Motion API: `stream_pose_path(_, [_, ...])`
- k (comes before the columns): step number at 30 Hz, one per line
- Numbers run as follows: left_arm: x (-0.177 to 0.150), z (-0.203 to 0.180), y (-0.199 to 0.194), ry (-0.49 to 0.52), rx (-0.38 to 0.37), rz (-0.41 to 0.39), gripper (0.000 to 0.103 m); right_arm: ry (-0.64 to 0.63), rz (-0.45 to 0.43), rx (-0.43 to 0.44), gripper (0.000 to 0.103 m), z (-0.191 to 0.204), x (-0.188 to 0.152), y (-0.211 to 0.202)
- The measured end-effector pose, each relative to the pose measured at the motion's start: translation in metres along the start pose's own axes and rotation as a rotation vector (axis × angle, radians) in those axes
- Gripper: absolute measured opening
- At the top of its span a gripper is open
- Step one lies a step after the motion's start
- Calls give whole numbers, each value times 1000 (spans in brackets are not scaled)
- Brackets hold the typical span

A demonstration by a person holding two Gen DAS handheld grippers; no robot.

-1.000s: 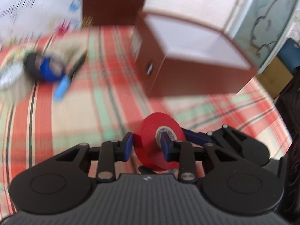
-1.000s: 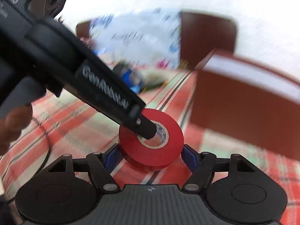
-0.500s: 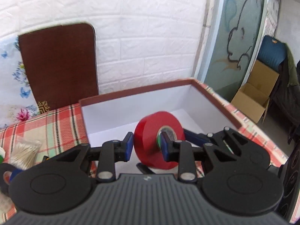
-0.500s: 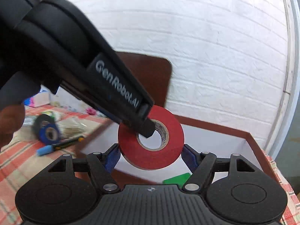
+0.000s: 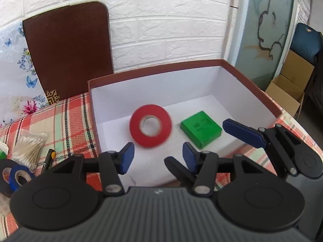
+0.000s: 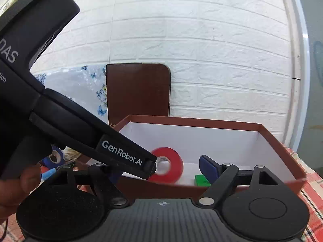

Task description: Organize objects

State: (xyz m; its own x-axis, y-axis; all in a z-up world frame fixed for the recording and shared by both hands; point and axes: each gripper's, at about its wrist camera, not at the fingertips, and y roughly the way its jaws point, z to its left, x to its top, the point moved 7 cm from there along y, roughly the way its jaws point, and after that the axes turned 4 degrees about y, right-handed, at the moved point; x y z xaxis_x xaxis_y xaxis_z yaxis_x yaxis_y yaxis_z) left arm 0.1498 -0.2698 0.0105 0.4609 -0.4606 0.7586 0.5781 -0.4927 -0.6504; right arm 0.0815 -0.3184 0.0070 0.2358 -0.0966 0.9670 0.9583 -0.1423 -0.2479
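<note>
Opening over the box (image 5: 250, 80), both grippers let go: the left gripper (image 5: 157, 157) and right gripper (image 6: 161, 169) spread their jaws with nothing between them, so the red tape (image 5: 150, 126) drops blurred into the box beside the green block (image 5: 200, 129).

Plaid-covered table (image 5: 66, 119) with box and small supplies

Spread with red, green and cream check cloth. Set on it: brown box (image 5: 250, 80) with white inside, open at the top; to its left, a clear packet of cotton swabs (image 5: 28, 147), a black tape roll (image 5: 4, 173) touching a blue tape roll (image 5: 20, 176), and a dark pen-like tool (image 5: 48, 157) beside the packet. Leaned on end at the far edge, against the wall: brown lid (image 5: 68, 50).
</note>
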Motion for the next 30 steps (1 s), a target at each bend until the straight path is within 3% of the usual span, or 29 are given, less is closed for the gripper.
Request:
stream_pose_path(4, [-5, -13, -25, 49, 56, -47, 56, 0, -7, -16, 80, 1, -6, -26])
stream_pose_path(10, [-14, -20, -52, 37, 53, -51, 57, 14, 15, -39, 80, -7, -21, -60])
stream_pose_path(21, [-53, -17, -80, 14, 85, -27, 59, 80, 47, -78, 80, -3, -35, -108])
stream_pose_path(30, [-83, 0, -95, -15, 133, -11, 64, 146, 17, -78, 80, 5, -29, -129])
